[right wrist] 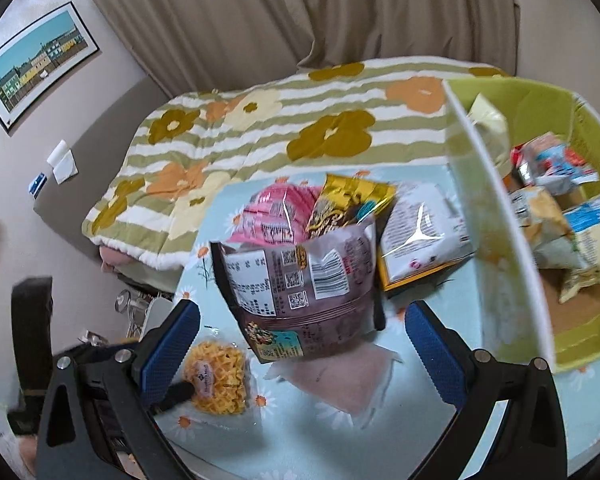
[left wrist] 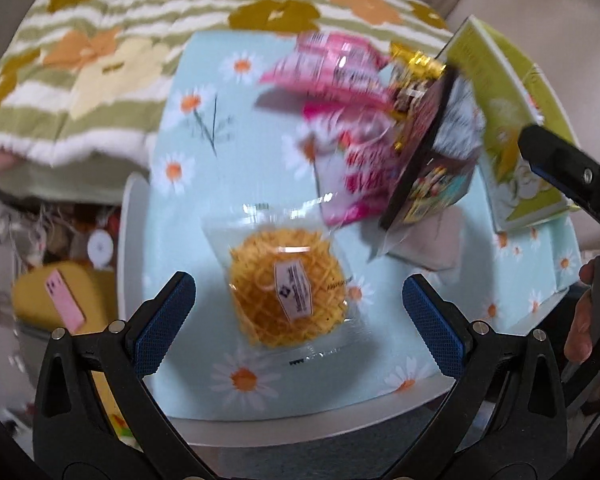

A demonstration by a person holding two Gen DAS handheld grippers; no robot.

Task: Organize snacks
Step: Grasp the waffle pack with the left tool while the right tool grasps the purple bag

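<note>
A clear packet with a round yellow lattice snack [left wrist: 288, 304] lies on the daisy-print tablecloth [left wrist: 188, 160], between the fingers of my open left gripper [left wrist: 296, 320]. It also shows in the right wrist view [right wrist: 216, 380]. A dark purple snack bag [right wrist: 300, 292] is in the air, tumbling, between and beyond the open fingers of my right gripper [right wrist: 300, 352]; nothing grips it. It also shows in the left wrist view [left wrist: 428, 168]. Pink bags [right wrist: 276, 216], a gold bag [right wrist: 348, 200] and a white packet [right wrist: 420, 232] lie behind it.
A green box [right wrist: 500, 208] at the right holds several snack packets [right wrist: 560, 216]. It also shows in the left wrist view [left wrist: 504, 112]. A flowered striped blanket [right wrist: 240, 128] covers the bed beyond the table. The table's white edge [left wrist: 300, 420] is near.
</note>
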